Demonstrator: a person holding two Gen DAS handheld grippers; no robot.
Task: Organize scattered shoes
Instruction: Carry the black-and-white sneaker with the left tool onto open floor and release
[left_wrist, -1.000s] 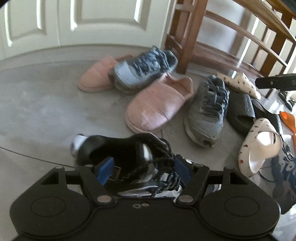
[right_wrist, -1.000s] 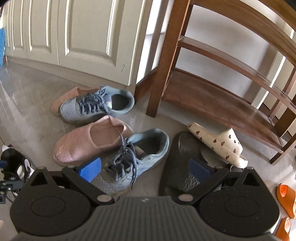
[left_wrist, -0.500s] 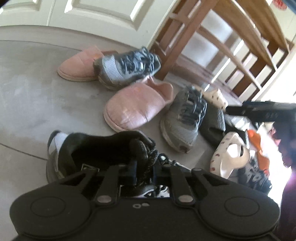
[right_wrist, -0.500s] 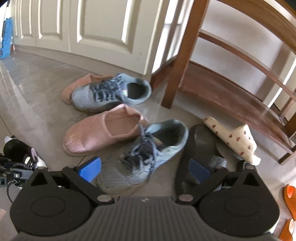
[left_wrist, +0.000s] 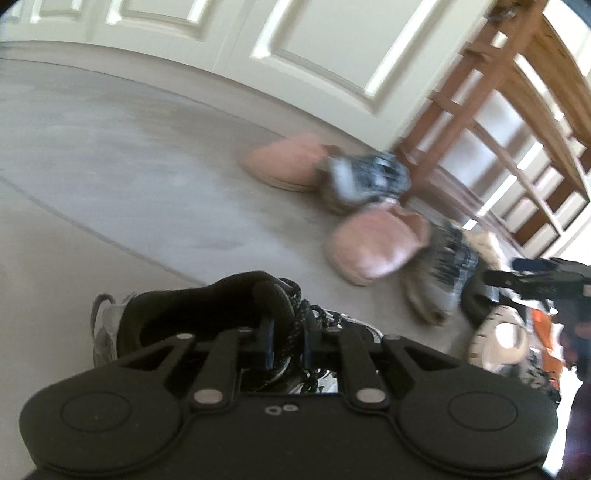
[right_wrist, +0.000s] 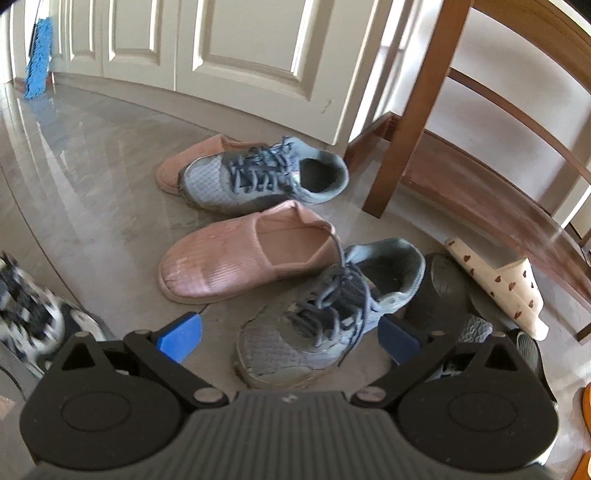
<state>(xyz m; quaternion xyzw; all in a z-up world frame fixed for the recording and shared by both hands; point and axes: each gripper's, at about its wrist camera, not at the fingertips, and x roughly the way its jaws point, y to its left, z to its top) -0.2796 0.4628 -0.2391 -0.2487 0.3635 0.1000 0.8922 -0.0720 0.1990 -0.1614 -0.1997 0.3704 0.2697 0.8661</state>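
Note:
My left gripper (left_wrist: 287, 345) is shut on the tongue and laces of a black sneaker (left_wrist: 177, 317) with a white heel, which hangs just in front of its camera. That sneaker shows blurred at the left edge of the right wrist view as the black sneaker (right_wrist: 33, 321). My right gripper (right_wrist: 290, 334) stands open just above a grey laced sneaker (right_wrist: 325, 314), with its blue pads on either side of the laces and clear of them. A pink slipper (right_wrist: 240, 258) lies behind it, then a second grey sneaker (right_wrist: 258, 177) and another pink slipper (right_wrist: 184, 162).
A wooden shoe rack (right_wrist: 480, 184) stands at the right, against white panelled doors (right_wrist: 240, 48). A black slide (right_wrist: 439, 291), a cream patterned slide (right_wrist: 498, 280) and orange sandals (right_wrist: 587, 402) crowd the floor before the rack. A blue mop head (right_wrist: 37, 59) hangs far left.
The left gripper closed on the black sneaker's tongue and carried it leftward, rolling as it went. The right gripper, still open, came down over the near grey sneaker.

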